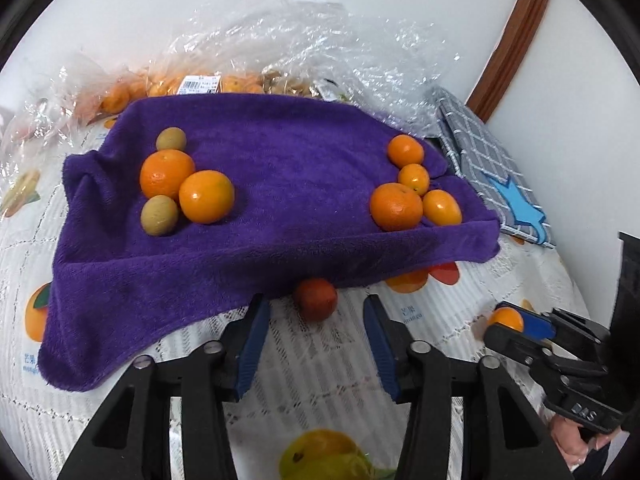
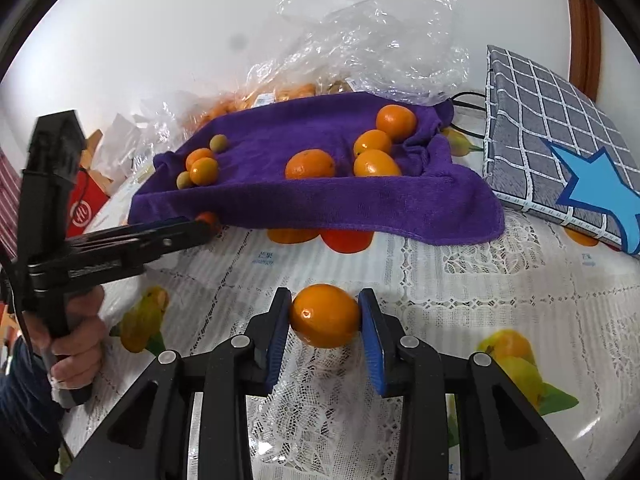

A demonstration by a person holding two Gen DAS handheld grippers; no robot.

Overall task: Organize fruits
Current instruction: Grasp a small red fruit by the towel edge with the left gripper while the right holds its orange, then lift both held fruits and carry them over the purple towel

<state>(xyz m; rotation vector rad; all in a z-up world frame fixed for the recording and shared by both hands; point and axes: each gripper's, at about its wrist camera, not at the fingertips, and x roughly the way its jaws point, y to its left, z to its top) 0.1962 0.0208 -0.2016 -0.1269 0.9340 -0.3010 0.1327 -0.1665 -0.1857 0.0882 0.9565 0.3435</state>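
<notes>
Left gripper (image 1: 316, 340) low over tablecloth (image 1: 328, 380), jaws apart w/ nothing between; a reddish orange (image 1: 316, 299) sits just ahead of the tips, at the purple towel (image 1: 280, 184) edge. On towel: left cluster of 2 oranges (image 1: 188, 186) + 2 greenish fruits (image 1: 160, 215), right cluster of 4 oranges (image 1: 414, 190). Right gripper (image 1: 510, 326) comes in from the right, clamping a small orange (image 1: 507, 319) (partly hidden). Plastic bags (image 1: 280, 40) behind towel, grey checked pouch (image 1: 484, 160) at right.

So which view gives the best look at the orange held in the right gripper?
The right wrist view: the orange sits centred between the right gripper's blue pads, unobstructed, contact visible on both sides. The left wrist view shows only a sliver of the orange near the frame's right edge, mostly hidden by the gripper's fingers.
</notes>
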